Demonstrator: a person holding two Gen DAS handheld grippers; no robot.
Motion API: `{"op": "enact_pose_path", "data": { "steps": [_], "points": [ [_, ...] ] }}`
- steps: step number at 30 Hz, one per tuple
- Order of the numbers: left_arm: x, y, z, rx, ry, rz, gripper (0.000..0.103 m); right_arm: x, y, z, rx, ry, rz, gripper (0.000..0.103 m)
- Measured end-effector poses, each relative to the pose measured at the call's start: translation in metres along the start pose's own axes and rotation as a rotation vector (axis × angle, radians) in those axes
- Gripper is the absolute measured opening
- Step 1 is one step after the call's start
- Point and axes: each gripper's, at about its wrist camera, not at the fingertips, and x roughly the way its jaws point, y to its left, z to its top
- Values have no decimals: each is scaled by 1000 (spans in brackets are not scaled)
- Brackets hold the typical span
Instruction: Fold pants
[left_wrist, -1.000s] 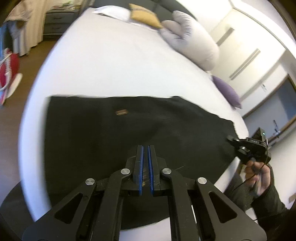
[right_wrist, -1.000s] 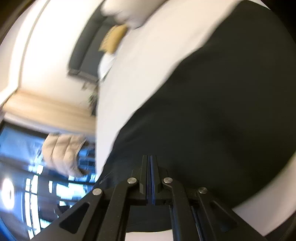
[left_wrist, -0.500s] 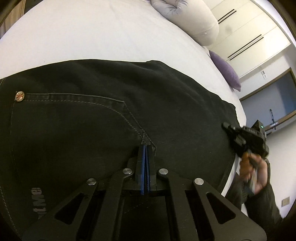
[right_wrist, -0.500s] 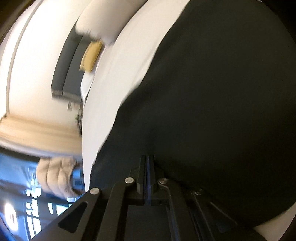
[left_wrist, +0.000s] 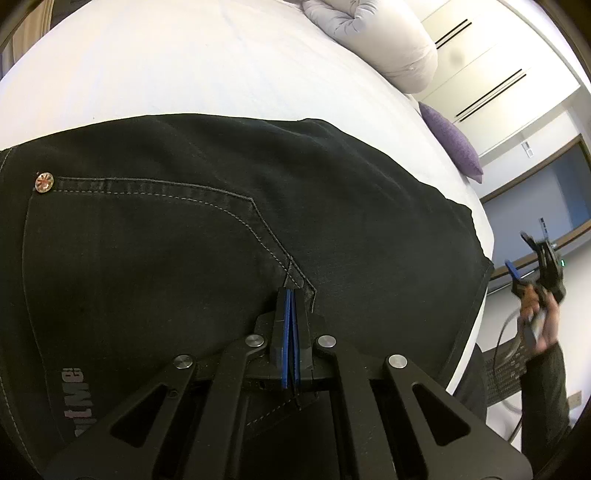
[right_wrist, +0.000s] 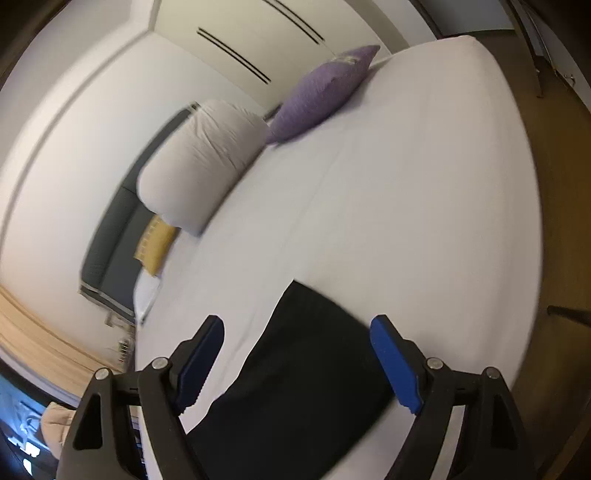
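Black pants (left_wrist: 192, 236) lie flat on a white bed (left_wrist: 184, 66), back pocket and a copper rivet up. My left gripper (left_wrist: 291, 295) is shut, its blue pads together, low over the pocket's corner seam; whether it pinches cloth I cannot tell. My right gripper (right_wrist: 297, 328) is open and empty, lifted above the pants' end (right_wrist: 306, 369). It also shows in the left wrist view (left_wrist: 532, 269), held off the bed's right edge.
A rolled white duvet (left_wrist: 380, 40) and a purple cushion (left_wrist: 452, 147) lie at the bed's far side. A yellow cushion (right_wrist: 155, 243) and dark headboard (right_wrist: 110, 236) are at the head. Wood floor (right_wrist: 554, 184) runs beside the bed.
My right gripper has opened, let go of the pants' end and lifted away from the bed. My left gripper has dropped close onto the pocket area and stayed shut.
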Motion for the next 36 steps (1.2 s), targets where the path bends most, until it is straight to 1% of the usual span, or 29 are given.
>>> {"op": "enact_pose_path", "data": {
  "steps": [1, 3, 4, 7, 9, 11, 18, 25, 26, 28, 30, 32, 36],
  "points": [
    [-2, 4, -1, 1, -1, 0, 0, -4, -13, -8, 60, 31, 23, 83],
    [2, -3, 2, 1, 0, 0, 1, 1, -35, -20, 163, 95, 56, 72],
    [1, -2, 1, 1, 1, 1, 1, 5, -44, -25, 190, 112, 65, 70],
    [4, -5, 3, 0, 2, 3, 1, 11, -60, -41, 239, 136, 31, 67],
    [6, -8, 4, 1, 2, 6, 1, 15, -72, -46, 297, 138, 53, 63],
    [5, -10, 4, 5, 2, 12, 0, 18, -78, -46, 319, 135, 60, 61],
    [6, -13, 5, 13, 5, 24, 1, 36, -90, -32, 381, 138, 113, 61],
    [9, -20, 6, 31, 8, 47, 1, 52, -86, -17, 408, 132, 154, 60],
    [10, -21, 5, 31, 7, 49, 1, 55, -83, -15, 393, 135, 152, 57],
    [11, -22, 5, 33, 5, 51, 1, 62, -79, -14, 376, 147, 144, 43],
    [11, -23, 4, 32, 3, 48, 1, 67, -82, -16, 385, 167, 142, 16],
    [12, -23, 4, 32, 2, 44, 1, 68, -85, -18, 398, 164, 132, 13],
    [14, -24, 3, 34, -1, 44, 1, 60, -73, -21, 339, 145, 108, 13]
  ]
}}
